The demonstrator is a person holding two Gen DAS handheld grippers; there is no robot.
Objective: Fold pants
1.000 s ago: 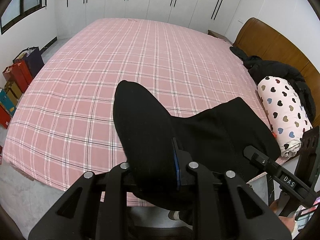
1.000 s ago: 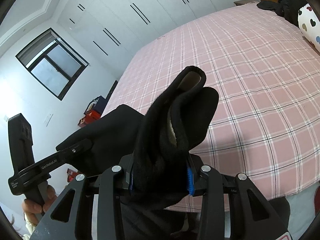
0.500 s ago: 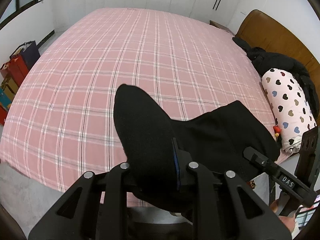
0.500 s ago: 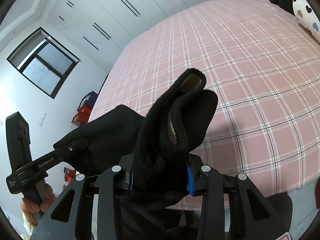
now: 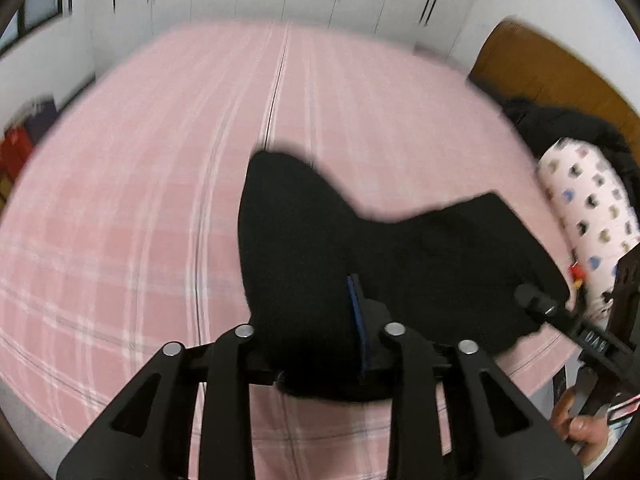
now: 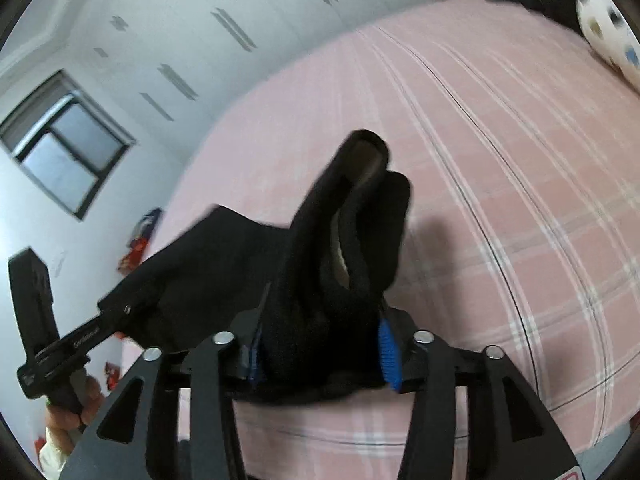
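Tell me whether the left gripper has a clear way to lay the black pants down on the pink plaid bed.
Probably yes. The left gripper, jaws opening, has the black pants between them above bare pink plaid bed; the heart-print pillow lies off to one side.

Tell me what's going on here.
A person holds a gripper in each hand over a bed with a pink plaid sheet. The black pants are bunched between the fingers of both the left gripper and the right gripper. Both sets of jaws are opening, with cloth between them. The pants are not folded yet.
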